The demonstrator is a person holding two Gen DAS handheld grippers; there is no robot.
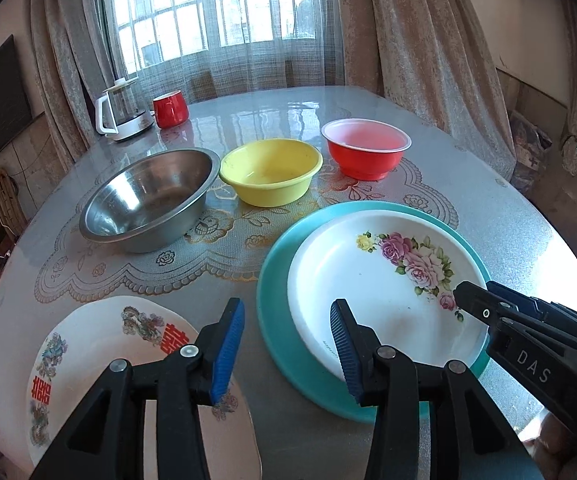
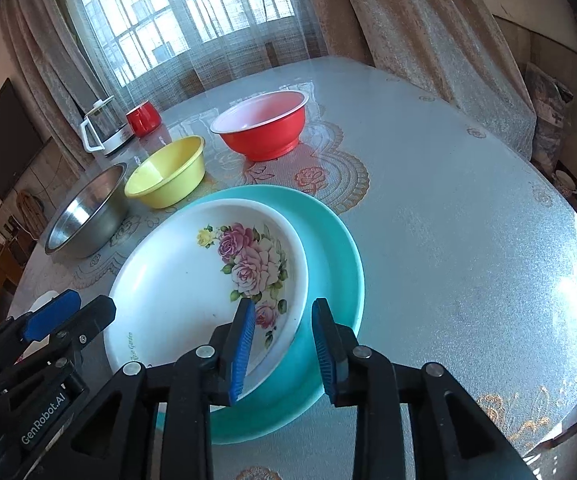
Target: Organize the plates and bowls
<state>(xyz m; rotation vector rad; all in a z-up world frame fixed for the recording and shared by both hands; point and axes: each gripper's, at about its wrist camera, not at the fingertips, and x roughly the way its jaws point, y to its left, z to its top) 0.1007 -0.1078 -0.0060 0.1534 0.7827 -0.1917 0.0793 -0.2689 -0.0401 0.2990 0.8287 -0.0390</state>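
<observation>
The floral plate (image 2: 192, 280) is seen stacked on the teal plate (image 2: 328, 240) — both grippers parted, nothing gripped. The right gripper (image 2: 284, 344) straddles its near rim; the left gripper (image 1: 288, 344) hangs beside it, nearer the crested plate (image 1: 100, 344).

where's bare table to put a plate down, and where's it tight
Most room is the bare table right of the teal plate and red bowl. A smaller patch lies at the near edge between the dragon plate and teal plate, under the left claw. Crowded: the row of steel bowl, yellow bowl and red bowl.
</observation>
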